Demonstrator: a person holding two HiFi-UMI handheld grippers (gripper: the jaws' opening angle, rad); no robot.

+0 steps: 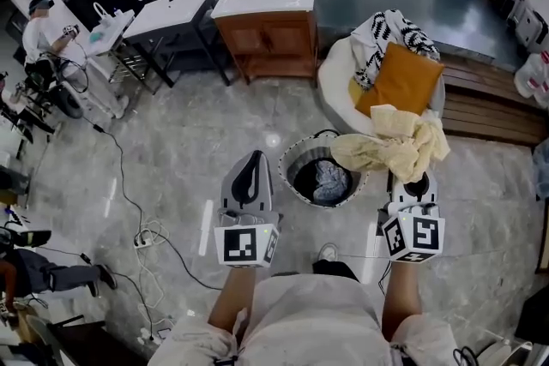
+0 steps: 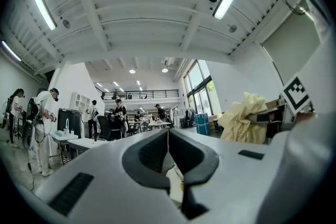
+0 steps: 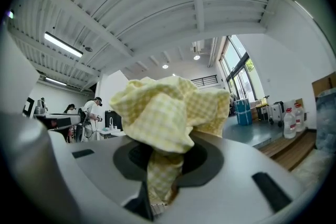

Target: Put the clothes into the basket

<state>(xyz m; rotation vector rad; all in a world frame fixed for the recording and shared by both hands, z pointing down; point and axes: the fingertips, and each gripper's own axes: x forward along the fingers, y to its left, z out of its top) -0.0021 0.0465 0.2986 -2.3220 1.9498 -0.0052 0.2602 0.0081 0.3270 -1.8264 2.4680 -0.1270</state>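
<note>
A round woven basket [image 1: 286, 177] stands on the marble floor just ahead of me, with a grey garment [image 1: 331, 181] lying inside. My right gripper [image 1: 418, 178] is shut on a crumpled yellow checked cloth [image 1: 393, 147] [image 3: 168, 113], which hangs in the air at the basket's right rim. In the right gripper view the cloth bunches over the jaws and hides their tips. My left gripper [image 1: 249, 164] [image 2: 168, 134] hovers left of the basket, its jaws shut together with nothing between them. A black-and-white patterned garment [image 1: 390, 37] lies on the white chair [image 1: 333, 73] behind the basket.
An orange cushion [image 1: 401, 80] rests on the white chair. A wooden sink cabinet [image 1: 266, 34] and a white table [image 1: 167, 13] stand farther back. Cables [image 1: 147, 236] trail over the floor at left. A wooden platform [image 1: 493, 103] runs along the right. A person [image 1: 41, 32] works at far left.
</note>
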